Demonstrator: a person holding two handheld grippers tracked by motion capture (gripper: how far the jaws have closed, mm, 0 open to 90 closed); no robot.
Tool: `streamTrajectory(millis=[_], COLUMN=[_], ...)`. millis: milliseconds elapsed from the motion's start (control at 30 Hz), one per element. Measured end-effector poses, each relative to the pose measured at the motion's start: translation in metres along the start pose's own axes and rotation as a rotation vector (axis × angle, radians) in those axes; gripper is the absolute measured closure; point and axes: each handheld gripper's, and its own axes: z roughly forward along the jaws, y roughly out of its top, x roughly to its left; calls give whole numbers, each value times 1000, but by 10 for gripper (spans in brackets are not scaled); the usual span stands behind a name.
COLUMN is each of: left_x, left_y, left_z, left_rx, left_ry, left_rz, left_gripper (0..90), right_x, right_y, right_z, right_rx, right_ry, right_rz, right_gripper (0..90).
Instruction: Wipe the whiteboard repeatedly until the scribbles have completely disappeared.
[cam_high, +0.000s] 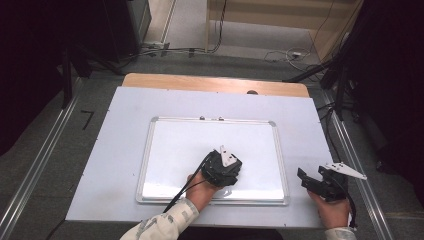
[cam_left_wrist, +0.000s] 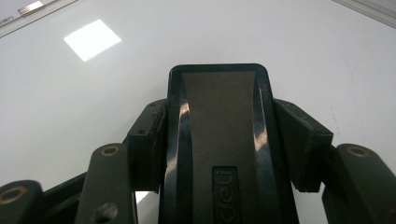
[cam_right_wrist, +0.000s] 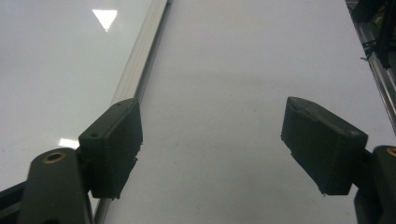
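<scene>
While it lies flat on the board, the black rectangular plastic whiteboard eraser (cam_left_wrist: 219, 140) is pinched between the two black jaws of the left gripper (cam_high: 223, 170), whose pads press on its long sides in the left gripper view. In the high view that gripper sits over the lower right part of the white, silver-framed whiteboard (cam_high: 172, 150), pointing toward one o'clock, with the left hand (cam_high: 200, 189) behind it at seven o'clock and a pale patterned sleeve (cam_high: 162, 225) running off the bottom edge. Its black cable (cam_high: 187, 186) trails back along the wrist, and a grey three-cornered plate tops it.

At three o'clock from the eraser, well apart, the right gripper (cam_high: 306, 179) rests off the board on the pale grey table cover (cam_high: 115, 150), pointing toward ten o'clock; the right hand (cam_high: 332, 207) grips it from five o'clock. Its jaws stand spread wide with nothing between them, as the right gripper view shows, the board's silver frame edge (cam_right_wrist: 140, 65) running past the left pad.

Nothing lies between the eraser and the rest of the board surface. Count: one eraser, one whiteboard, two grippers, two hands. At twelve o'clock a wooden table edge (cam_high: 215, 84) shows beyond the cover.
</scene>
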Motion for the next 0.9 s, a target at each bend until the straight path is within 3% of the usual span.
streamTrajectory(millis=[900], left_x=[28], left_y=[-21], left_z=[-23], left_rx=[2], left_ry=[17], left_rz=[-17], left_gripper=[415], right_x=[0], right_y=[0], right_z=[1], right_rx=[3], right_ry=[-1], right_rz=[-2], right_gripper=[196])
